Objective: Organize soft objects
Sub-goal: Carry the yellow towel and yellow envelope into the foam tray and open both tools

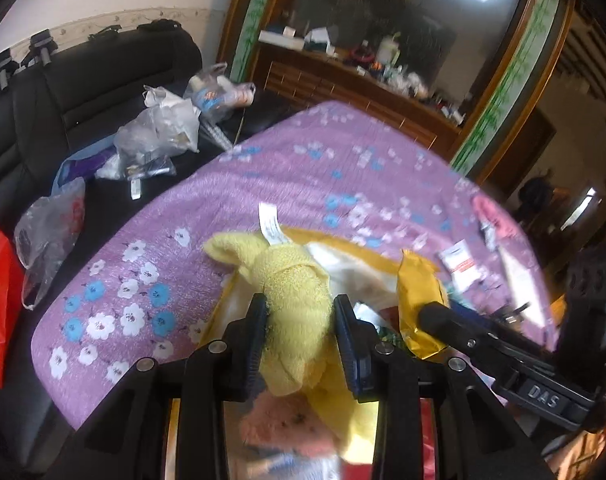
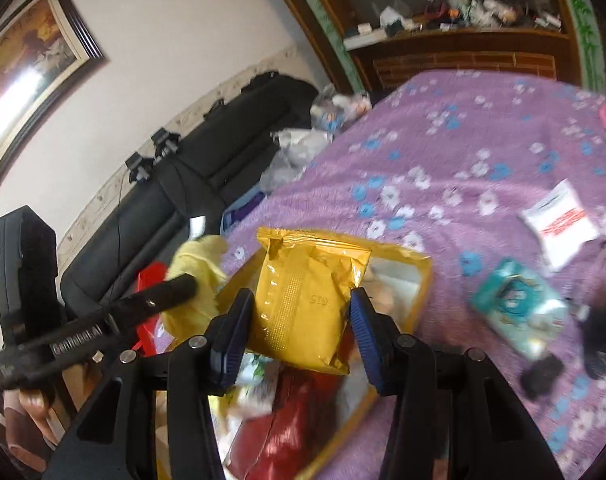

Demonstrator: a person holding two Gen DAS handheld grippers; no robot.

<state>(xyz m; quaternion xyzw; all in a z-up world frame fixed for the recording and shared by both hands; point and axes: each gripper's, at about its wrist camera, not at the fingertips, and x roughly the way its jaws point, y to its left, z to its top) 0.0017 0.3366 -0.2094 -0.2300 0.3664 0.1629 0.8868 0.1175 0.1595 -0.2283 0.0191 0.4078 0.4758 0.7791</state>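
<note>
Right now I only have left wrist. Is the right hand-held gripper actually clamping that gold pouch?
Observer: Yes. Right wrist shows the right hand-held gripper with both fingers pressed against the sides of the gold pouch, which is held above the box.
Operator: Anything soft on the far side of the box?
Observer: A teal pack lies on the purple cloth, to the right of the box.

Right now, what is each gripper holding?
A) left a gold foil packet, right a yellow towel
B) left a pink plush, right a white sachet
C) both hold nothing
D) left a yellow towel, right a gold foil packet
D: the left gripper clamps the yellow towel, while the right gripper pinches the gold foil packet.
</note>
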